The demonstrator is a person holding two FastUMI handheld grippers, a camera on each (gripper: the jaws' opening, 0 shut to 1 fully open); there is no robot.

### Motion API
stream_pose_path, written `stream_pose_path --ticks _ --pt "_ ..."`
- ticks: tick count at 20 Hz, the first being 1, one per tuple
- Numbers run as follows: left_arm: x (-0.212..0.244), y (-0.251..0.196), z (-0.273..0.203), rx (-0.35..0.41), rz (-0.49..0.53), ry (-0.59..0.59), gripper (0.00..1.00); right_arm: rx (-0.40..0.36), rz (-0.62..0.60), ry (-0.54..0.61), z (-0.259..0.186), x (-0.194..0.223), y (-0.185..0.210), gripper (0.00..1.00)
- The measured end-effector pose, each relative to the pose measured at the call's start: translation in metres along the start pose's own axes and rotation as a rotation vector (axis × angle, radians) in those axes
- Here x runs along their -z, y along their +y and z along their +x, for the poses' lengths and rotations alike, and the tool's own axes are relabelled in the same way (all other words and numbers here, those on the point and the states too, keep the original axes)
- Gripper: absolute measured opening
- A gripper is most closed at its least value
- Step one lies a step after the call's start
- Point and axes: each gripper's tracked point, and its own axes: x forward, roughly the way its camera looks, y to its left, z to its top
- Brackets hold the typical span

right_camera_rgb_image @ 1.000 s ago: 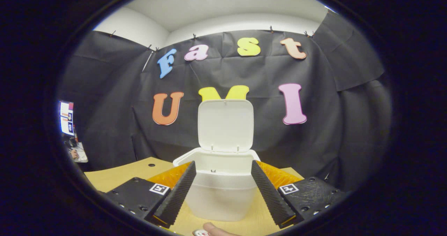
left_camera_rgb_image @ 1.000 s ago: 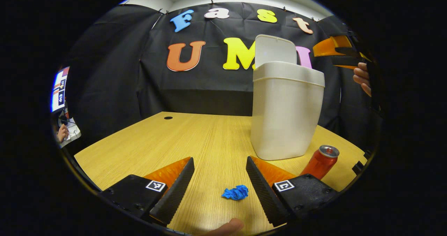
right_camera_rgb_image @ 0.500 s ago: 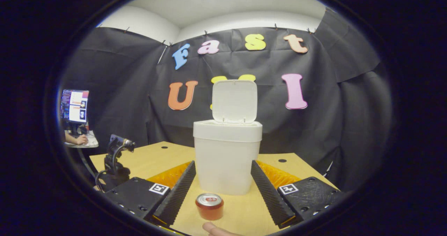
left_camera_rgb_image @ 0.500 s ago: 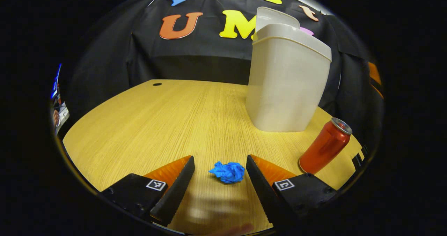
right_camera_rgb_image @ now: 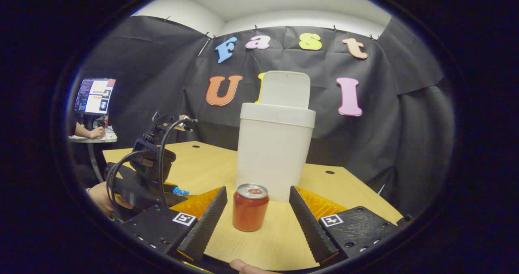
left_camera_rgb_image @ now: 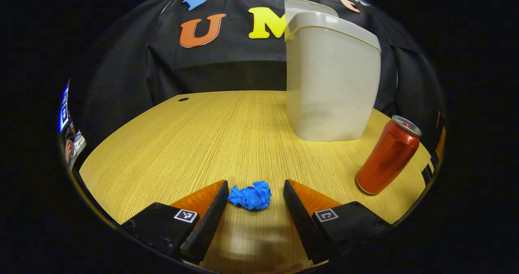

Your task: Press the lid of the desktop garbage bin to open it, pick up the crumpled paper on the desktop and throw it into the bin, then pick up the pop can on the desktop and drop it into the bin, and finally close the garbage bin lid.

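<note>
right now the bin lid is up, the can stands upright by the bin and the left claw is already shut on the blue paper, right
Not quite: the left claw is open, its fingers either side of the blue paper without pressing it, as the left gripper view shows. The lid is up and the can stands upright by the bin.

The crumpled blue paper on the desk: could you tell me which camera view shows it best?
The left gripper view: the crumpled paper lies whole and close on the desk between the open fingers of the left gripper. The right gripper view catches only a small blue sliver of it beside the left gripper's body.
</note>
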Motion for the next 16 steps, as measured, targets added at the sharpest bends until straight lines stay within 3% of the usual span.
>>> stream_pose_path --ticks 3,6,7,8,10,11,12,16 --pt "-0.001 0.006 -0.001 -0.007 -0.005 -0.001 0.81 0.038 0.062 0.049 0.008 0.017 -0.007 0.95" --pt "-0.002 0.01 -0.001 -0.013 -0.003 -0.007 0.65 0.044 0.1 0.108 0.018 0.034 -0.007 0.95" --pt "-0.003 0.013 -0.002 -0.016 -0.002 -0.007 0.68 0.041 0.11 0.123 0.021 0.04 -0.004 0.95" --pt "-0.003 0.014 -0.002 -0.018 0.0 -0.007 0.53 0.041 0.116 0.136 0.024 0.044 -0.003 0.98" --pt "-0.004 0.018 -0.004 -0.021 0.002 -0.006 0.46 0.038 0.121 0.161 0.03 0.052 0.001 0.96" --pt "-0.005 0.019 -0.005 -0.021 -0.002 -0.005 0.5 0.035 0.118 0.17 0.032 0.054 0.004 0.95" --pt "-0.005 0.02 -0.006 -0.025 -0.009 -0.003 0.4 0.036 0.114 0.175 0.036 0.054 0.006 0.98" --pt "-0.017 0.026 -0.017 -0.034 -0.026 -0.034 0.37 0.041 0.099 0.175 0.051 0.051 0.011 0.97"
